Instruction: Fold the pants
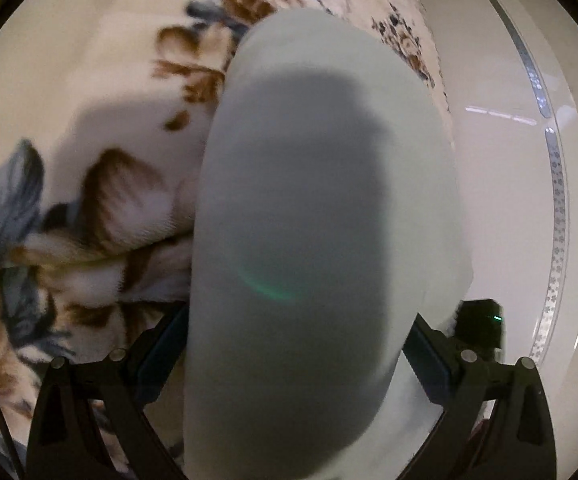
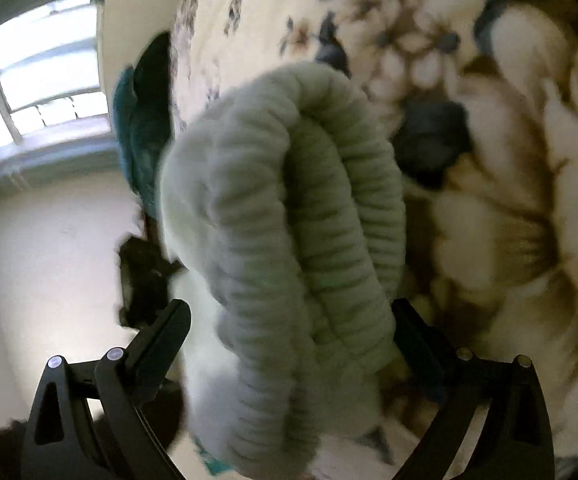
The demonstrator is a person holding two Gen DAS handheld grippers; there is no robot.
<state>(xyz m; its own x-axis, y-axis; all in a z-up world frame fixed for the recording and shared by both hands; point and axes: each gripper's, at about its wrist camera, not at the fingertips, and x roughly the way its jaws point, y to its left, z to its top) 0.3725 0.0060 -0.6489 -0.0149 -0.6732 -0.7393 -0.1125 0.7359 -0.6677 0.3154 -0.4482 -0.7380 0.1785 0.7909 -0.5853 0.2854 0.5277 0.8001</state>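
The pants (image 1: 309, 208) are pale mint green. In the left wrist view a smooth stretch of the cloth fills the middle and hides the fingertips. My left gripper (image 1: 297, 344) is shut on this cloth. In the right wrist view the ribbed elastic waistband of the pants (image 2: 289, 240) is bunched in folds between the fingers (image 2: 169, 332). My right gripper (image 2: 289, 336) is shut on the waistband. Both views are blurred and held above a floral blanket (image 1: 89, 152).
The cream blanket with brown and blue flowers (image 2: 469, 140) covers the bed. A white cabinet or wall panel (image 1: 521, 160) stands right of the bed. A window (image 2: 41, 80), a teal garment (image 2: 137, 132) and a dark object (image 2: 145, 276) lie at left.
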